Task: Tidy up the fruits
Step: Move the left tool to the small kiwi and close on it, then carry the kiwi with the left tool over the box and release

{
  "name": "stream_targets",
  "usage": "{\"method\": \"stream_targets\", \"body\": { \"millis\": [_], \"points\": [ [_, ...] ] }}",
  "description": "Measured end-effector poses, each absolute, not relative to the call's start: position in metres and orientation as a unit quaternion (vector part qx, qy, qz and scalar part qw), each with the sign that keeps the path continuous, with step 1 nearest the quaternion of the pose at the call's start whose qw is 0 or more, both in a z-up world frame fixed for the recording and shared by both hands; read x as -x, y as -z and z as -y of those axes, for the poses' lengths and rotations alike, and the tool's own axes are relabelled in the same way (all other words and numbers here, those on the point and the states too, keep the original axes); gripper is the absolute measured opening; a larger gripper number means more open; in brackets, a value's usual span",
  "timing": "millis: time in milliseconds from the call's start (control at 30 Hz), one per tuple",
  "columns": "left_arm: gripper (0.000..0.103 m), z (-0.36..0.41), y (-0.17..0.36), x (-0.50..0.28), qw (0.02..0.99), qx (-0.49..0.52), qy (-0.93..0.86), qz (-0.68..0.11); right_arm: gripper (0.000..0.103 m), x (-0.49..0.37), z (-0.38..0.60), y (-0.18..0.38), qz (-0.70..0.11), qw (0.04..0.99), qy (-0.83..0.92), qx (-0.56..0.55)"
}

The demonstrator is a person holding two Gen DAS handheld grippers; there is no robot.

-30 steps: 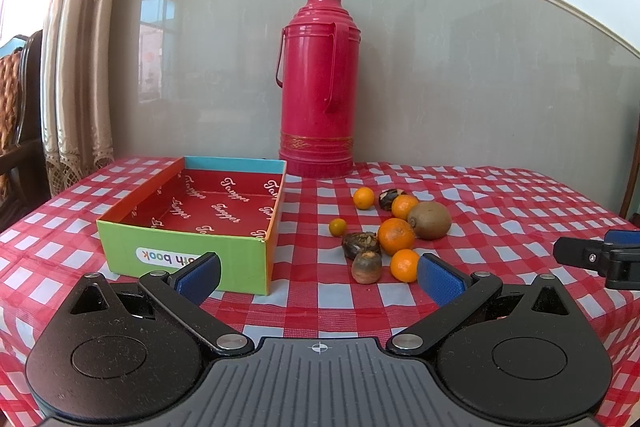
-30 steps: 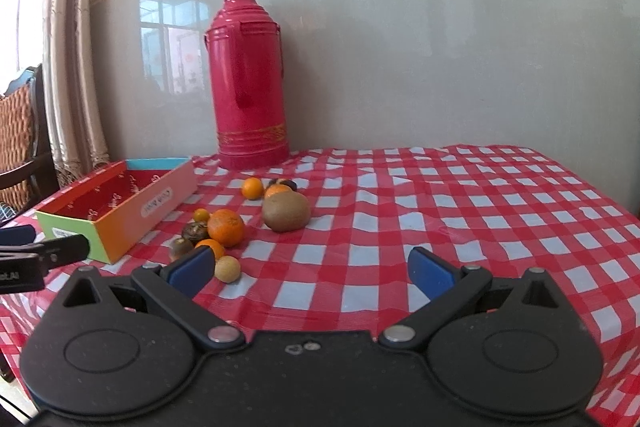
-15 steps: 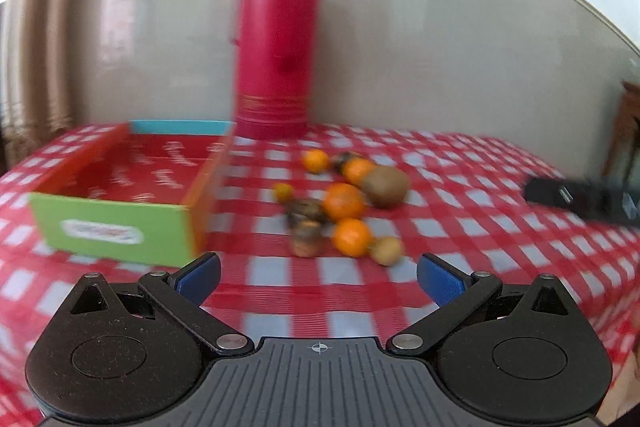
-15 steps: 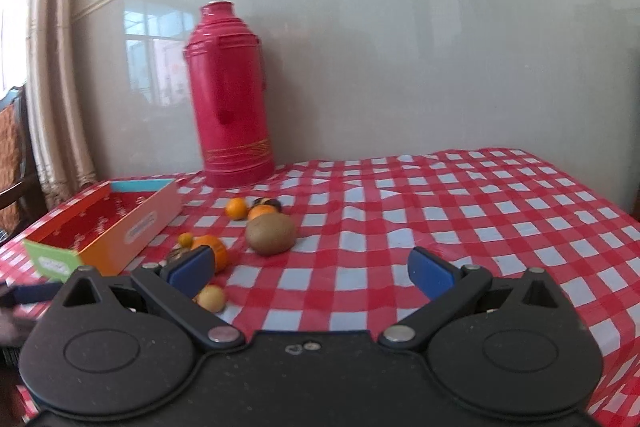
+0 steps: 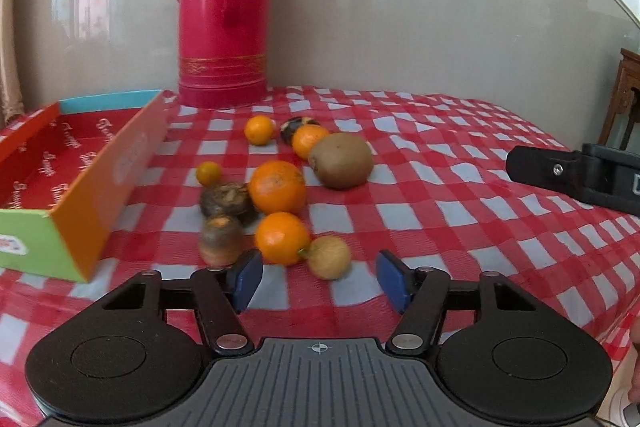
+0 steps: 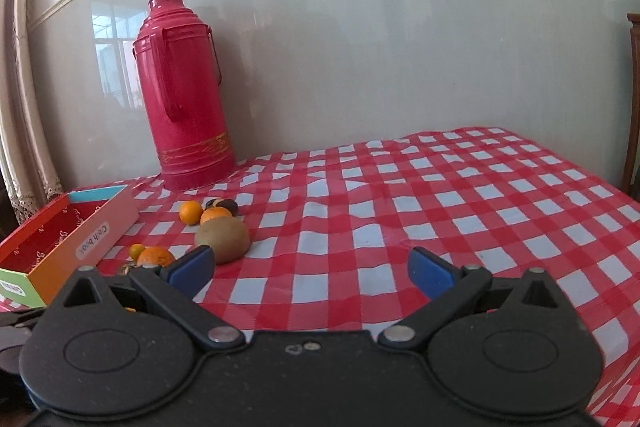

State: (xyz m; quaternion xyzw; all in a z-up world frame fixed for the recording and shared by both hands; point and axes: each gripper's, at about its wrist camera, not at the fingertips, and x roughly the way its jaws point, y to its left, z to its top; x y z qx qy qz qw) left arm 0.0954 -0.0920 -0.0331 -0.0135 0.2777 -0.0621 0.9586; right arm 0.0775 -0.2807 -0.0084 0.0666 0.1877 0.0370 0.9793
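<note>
A pile of fruit lies on the red checked tablecloth (image 5: 460,195): several oranges (image 5: 277,187), a kiwi (image 5: 341,160), dark brown fruits (image 5: 225,200) and a small tan fruit (image 5: 329,256). An open colourful box (image 5: 80,183) stands left of them, with no fruit visible inside. My left gripper (image 5: 320,281) is open and empty, just in front of the tan fruit. My right gripper (image 6: 310,269) is open and empty, to the right of the kiwi (image 6: 222,238); one of its fingers (image 5: 576,175) shows at the right of the left wrist view.
A tall red thermos (image 5: 224,7) stands at the back against the grey wall, behind the fruit and box. A curtain (image 6: 20,131) hangs at the far left. Wooden furniture (image 5: 624,99) stands past the table's right edge.
My left gripper has moved right and forward, close to the fruit pile, and its jaws have narrowed. My right gripper has drifted right and forward, so the fruit sits further left in its view.
</note>
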Motion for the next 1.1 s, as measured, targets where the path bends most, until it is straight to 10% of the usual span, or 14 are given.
{"method": "stream_targets", "body": {
  "millis": [133, 1033, 1100],
  "points": [
    [0.024, 0.1, 0.037, -0.106, 0.953, 0.018, 0.067, -0.296, 0.097, -0.077, 0.283, 0.011, -0.19, 0.98, -0.037, -0.054],
    [0.024, -0.057, -0.001, -0.106, 0.973, 0.039, -0.078, -0.213, 0.097, -0.098, 0.176, 0.021, -0.218, 0.967, -0.13, 0.012],
    [0.035, -0.075, 0.005, -0.11, 0.968, 0.058, -0.095, -0.224, 0.097, -0.101, 0.163, 0.024, -0.222, 0.965, -0.138, 0.034]
  ]
}}
